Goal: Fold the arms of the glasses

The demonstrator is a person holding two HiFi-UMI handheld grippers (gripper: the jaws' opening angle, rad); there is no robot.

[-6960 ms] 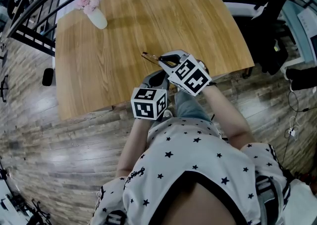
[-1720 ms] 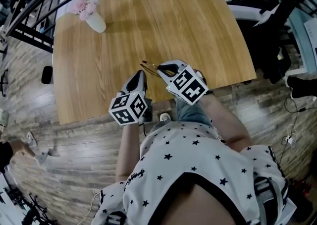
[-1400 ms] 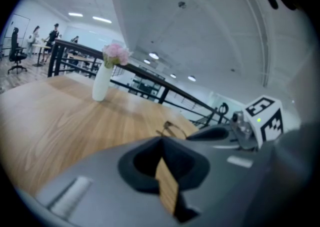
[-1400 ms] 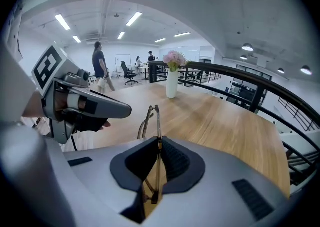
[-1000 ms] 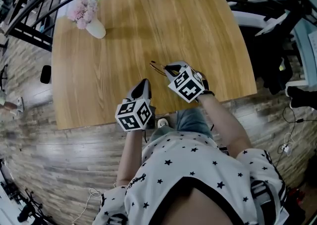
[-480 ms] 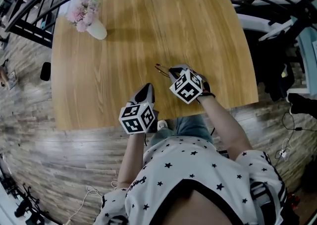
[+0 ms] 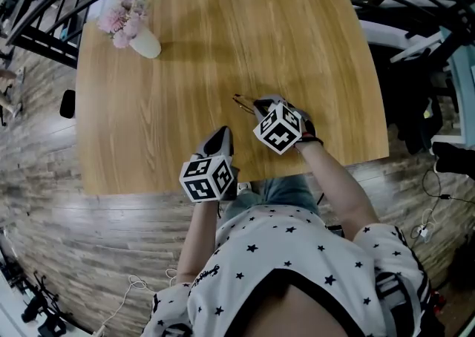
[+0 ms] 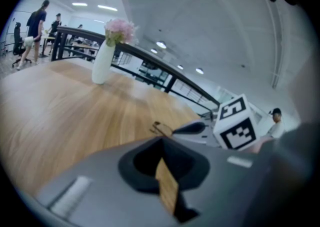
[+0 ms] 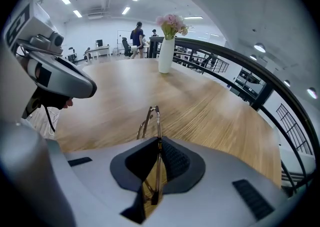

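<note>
Your right tongs [image 7: 257, 105] grip the glasses [image 7: 241, 99] near the front edge of the bench [image 7: 223, 31]; your left tongs [image 7: 220, 136] are closed on nothing nearby; bare wood runs wide toward the vase [image 7: 145, 44]

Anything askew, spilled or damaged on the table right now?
Nothing stands out. The vase stands upright at the far left corner of the table, and nothing is spilled. The glasses are clamped in the right gripper near the front edge, with no visible damage. The left gripper is shut and empty.
</note>
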